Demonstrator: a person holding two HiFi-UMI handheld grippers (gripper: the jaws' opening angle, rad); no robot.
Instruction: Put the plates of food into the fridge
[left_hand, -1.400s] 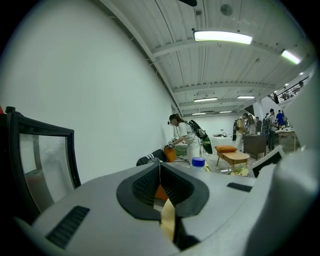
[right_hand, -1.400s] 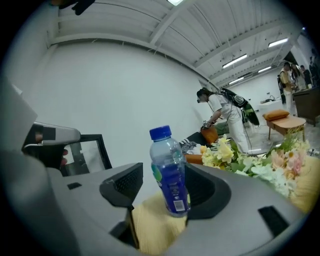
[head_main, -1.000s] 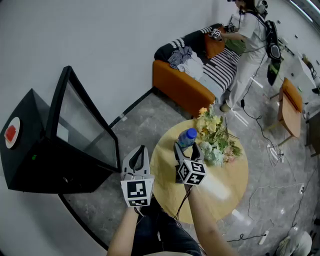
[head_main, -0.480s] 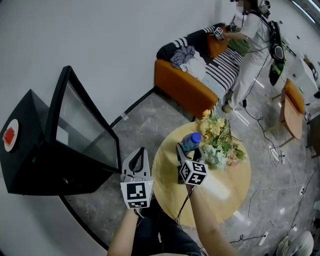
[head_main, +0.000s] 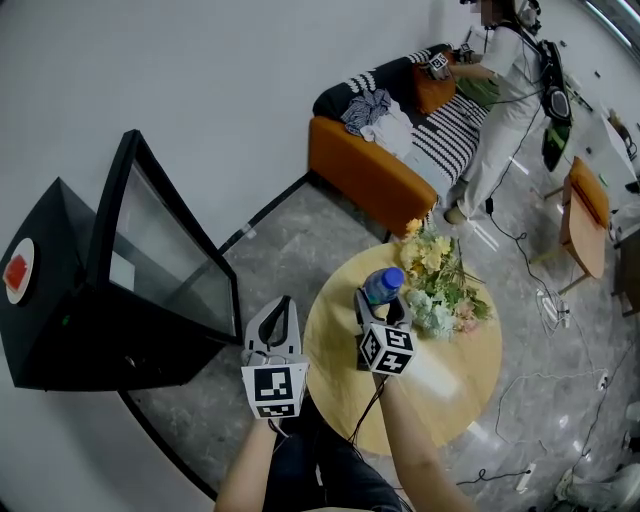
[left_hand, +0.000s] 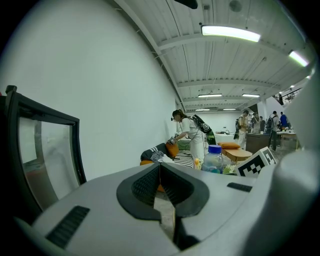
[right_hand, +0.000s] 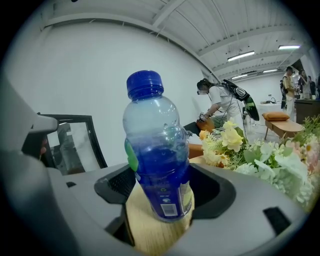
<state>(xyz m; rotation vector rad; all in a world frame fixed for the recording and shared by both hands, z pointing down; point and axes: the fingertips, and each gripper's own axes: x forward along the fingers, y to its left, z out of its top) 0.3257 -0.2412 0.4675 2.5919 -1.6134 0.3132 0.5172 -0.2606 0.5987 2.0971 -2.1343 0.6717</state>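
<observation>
Seen from the head view, a person stands over a round wooden desk (head_main: 455, 375) with a gripper in each hand. The right gripper (head_main: 382, 297), at the centre of the frame, has its jaws closed on a clear plastic bottle (head_main: 383, 283) with a blue cap and blue liquid. The bottle stands upright near the desk's left edge. In the right gripper view it fills the middle of the frame, with a dark pad pressed to each side of its lower body and the wood surface beneath it.

Just right of the bottle, a bunch of yellow, white and pink flowers (head_main: 440, 278) lies on the desk.

The left gripper (head_main: 286, 299) is held off the desk's left edge, above the grey stone floor (head_main: 290, 240). Its jaws are closed tip to tip with nothing between them.

At the left of the frame stands the black fridge (head_main: 70, 330), its glass door (head_main: 165, 255) swung open toward the desk.

In the upper right, another person (head_main: 500, 90) bends over an orange sofa (head_main: 365, 175) strewn with striped cloth and cushions.
</observation>
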